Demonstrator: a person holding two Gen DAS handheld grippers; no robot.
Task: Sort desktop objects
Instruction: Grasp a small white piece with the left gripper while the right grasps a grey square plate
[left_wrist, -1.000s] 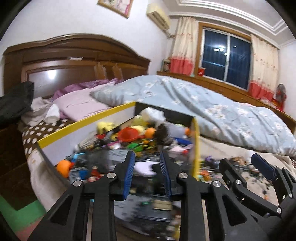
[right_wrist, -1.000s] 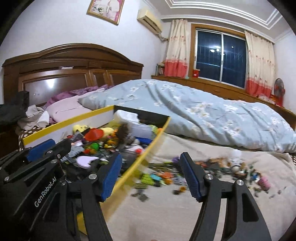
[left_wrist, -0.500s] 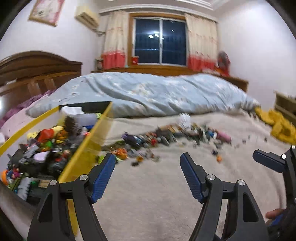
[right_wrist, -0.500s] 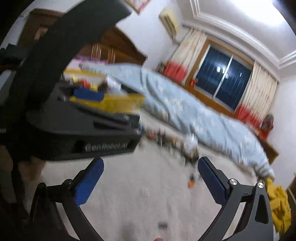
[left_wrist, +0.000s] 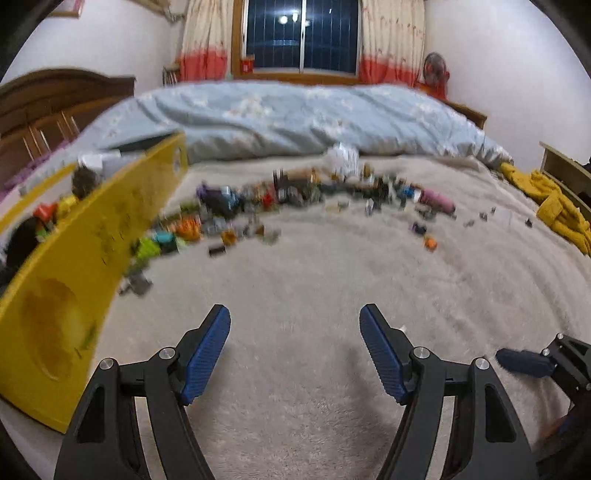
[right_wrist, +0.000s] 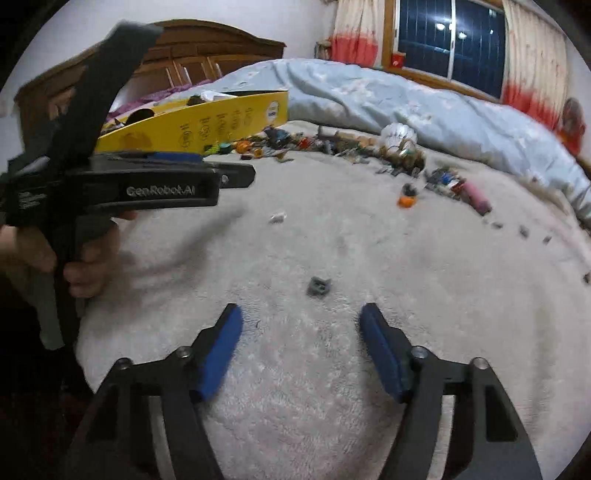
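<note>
Small toys (left_wrist: 314, 192) strewn across beige blanket (left_wrist: 314, 288), beside yellow box (left_wrist: 92, 251)

A home bedroom is shown: a bed (left_wrist: 332, 288) with a carved wooden headboard (right_wrist: 207, 48) is spread with a pale blue quilt (left_wrist: 295, 118), and a curtained window (left_wrist: 303, 33) is set behind the bed.

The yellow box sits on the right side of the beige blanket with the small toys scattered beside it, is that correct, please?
Not quite: the yellow box sits on the left side of the beige blanket, as the left wrist view shows; the small toys do lie scattered beside it.
</note>
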